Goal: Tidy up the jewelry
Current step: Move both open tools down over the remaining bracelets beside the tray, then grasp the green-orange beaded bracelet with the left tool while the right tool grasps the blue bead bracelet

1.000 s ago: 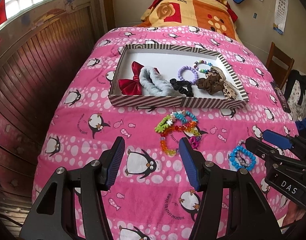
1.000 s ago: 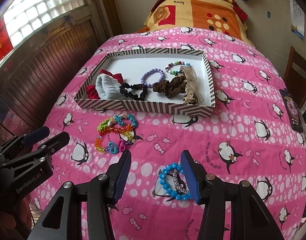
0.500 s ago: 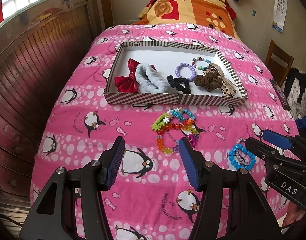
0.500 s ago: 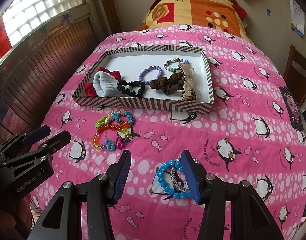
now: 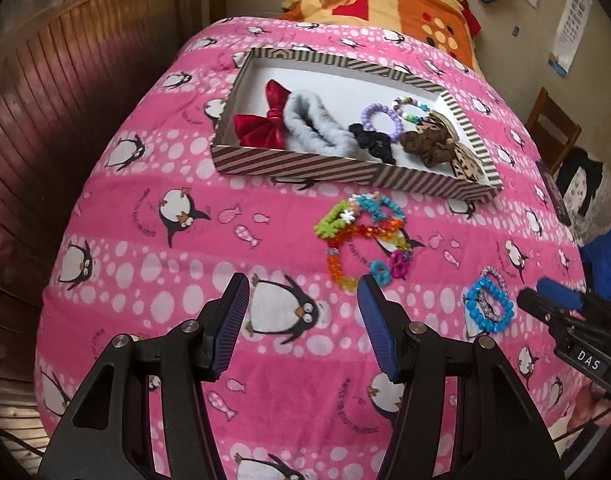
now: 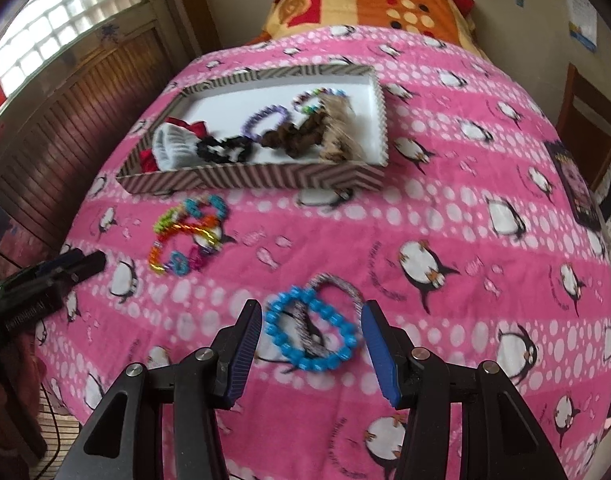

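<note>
A striped box (image 5: 345, 168) (image 6: 265, 178) on the pink bed holds a red bow (image 5: 265, 120), a grey scrunchie (image 5: 317, 128), a black scrunchie, a purple bead bracelet (image 5: 381, 118) and brown hair ties. A cluster of colourful bead bracelets (image 5: 361, 236) (image 6: 185, 232) lies in front of the box. A blue bead bracelet (image 6: 313, 328) (image 5: 488, 307) lies with a silver one between my right fingers. My left gripper (image 5: 303, 320) is open, just near of the colourful cluster. My right gripper (image 6: 311, 344) is open around the blue bracelet.
The pink penguin blanket (image 5: 185, 260) covers the bed. An orange pillow (image 5: 385, 4) lies at the head. A wooden wall panel (image 5: 65, 80) runs along the left. A chair (image 5: 553, 128) and a phone (image 6: 577, 188) are at the right.
Both grippers have moved forward and lower toward the bed. The right gripper now straddles the blue bracelet. The left gripper has tilted and come closer to the colourful cluster.
</note>
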`<state>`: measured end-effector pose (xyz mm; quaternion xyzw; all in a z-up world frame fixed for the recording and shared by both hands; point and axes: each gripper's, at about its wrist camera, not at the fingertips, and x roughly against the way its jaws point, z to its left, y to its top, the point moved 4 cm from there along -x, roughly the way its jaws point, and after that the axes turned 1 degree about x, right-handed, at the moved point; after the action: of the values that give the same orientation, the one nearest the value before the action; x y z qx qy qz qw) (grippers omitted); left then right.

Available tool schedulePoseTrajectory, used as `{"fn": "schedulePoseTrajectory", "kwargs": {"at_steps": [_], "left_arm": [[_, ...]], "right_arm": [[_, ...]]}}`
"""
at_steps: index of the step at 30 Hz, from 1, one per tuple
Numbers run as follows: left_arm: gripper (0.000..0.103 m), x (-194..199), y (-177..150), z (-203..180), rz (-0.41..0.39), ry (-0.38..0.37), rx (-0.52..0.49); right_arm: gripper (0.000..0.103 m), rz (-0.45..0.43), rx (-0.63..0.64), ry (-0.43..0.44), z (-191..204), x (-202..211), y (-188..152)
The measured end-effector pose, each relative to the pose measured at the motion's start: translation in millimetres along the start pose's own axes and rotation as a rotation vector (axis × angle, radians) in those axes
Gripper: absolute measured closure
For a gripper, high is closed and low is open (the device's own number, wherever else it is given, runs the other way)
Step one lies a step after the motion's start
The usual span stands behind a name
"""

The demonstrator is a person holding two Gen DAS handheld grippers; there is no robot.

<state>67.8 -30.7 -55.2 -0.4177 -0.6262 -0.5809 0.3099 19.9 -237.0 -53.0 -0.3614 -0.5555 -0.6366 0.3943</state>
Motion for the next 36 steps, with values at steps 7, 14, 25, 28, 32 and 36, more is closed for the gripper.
{"fn": "schedulePoseTrajectory", "kwargs": {"at_steps": [7, 14, 25, 28, 32, 36], "left_arm": [[0.047, -12.4, 13.2, 12.3, 0.033, -0.027, 0.058], [0.047, -30.5, 26.6, 8.5, 0.068, -0.038, 0.083], [0.047, -49.5, 39.7, 2.4, 0.101, -0.027, 0.073], [0.047, -54.3, 40.0, 4.4, 0.114, -0.025, 0.082], [0.047, -55.5, 40.9, 1.9, 0.122, -0.039, 0.076], [0.047, -57.7, 43.3, -2.6, 0.132, -0.058, 0.057]], "right_arm": [[0.054, 0.025, -0.041, -0.006, -26.4, -4.9, -9.5], [0.054, 0.056, -0.018, 0.028, -28.3, -11.7, -14.9], [0.054, 0.058, 0.039, 0.055, -28.1, -19.6, -7.1], [0.059, 0.068, 0.105, 0.049, -16.4, -25.5, -6.2], [0.069, 0.080, 0.151, 0.059, -10.1, -37.8, -2.7], [0.074, 0.096, 0.156, 0.054, -14.0, -49.1, 1.0]]}}
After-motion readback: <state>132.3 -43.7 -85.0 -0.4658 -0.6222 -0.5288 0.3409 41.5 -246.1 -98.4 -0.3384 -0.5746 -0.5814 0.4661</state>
